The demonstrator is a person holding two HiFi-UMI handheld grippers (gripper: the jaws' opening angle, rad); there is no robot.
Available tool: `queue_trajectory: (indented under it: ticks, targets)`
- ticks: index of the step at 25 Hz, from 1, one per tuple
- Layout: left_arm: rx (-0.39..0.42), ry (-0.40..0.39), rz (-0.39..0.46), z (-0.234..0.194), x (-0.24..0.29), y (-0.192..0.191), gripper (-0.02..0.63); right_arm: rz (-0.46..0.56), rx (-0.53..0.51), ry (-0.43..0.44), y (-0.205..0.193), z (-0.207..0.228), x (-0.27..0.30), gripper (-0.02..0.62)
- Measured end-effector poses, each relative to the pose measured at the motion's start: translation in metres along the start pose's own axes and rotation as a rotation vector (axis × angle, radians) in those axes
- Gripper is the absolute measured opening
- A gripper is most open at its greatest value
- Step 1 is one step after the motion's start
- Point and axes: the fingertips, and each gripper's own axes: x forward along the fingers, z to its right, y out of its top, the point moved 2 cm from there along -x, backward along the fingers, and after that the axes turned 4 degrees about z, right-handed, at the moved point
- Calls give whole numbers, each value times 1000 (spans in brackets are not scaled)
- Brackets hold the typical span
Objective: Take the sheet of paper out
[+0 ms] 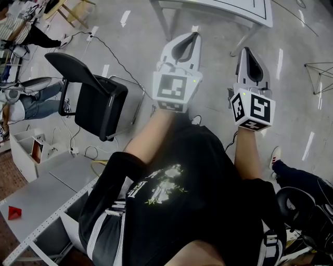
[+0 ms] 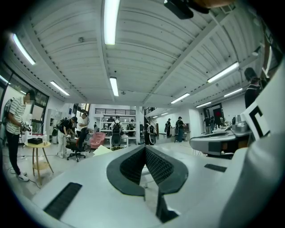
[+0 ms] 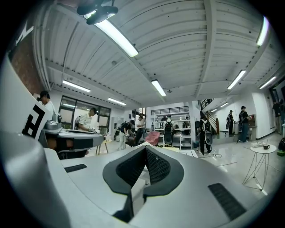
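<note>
Holding both tools level and pointed forward, the person stands over the bare floor (image 1: 296, 98) with the left gripper (image 1: 194, 36) and the right gripper (image 1: 246, 51) side by side but apart, each marker cube facing up toward the head camera. The jaws of the left gripper are together, their ribbed pads meeting at the tip with nothing between them; the jaws of the right gripper are likewise together and empty. This reads as a carrying posture: closed jaws and a level aim suit an approach, not a grasp. The sheet of paper cannot be identified in any view. Neither gripper view shows it near the jaws, and the head view shows no sheet within reach. A white table (image 1: 237, 14) lies just ahead of the jaw tips at the top of the head view, and it is the likeliest place to look next, though its surface is mostly cut off. A black chair (image 1: 96, 101) stands to the left, and a grey perforated shelf (image 1: 36, 195) lies at the lower left. The task appears not yet begun; the jaws must part before any pickup.
</note>
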Motion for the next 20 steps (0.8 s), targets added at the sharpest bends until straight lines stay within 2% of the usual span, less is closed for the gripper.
queue_trajectory:
  ticks: [10, 20]
  targets:
    - [-23, -14, -13, -15, 34, -8, -11, -9, -22, -3, -6, 11, 36, -2]
    - [-10, -27, 0, -40, 89, -4, -11, -15, -34, -11, -5, 27, 94, -2]
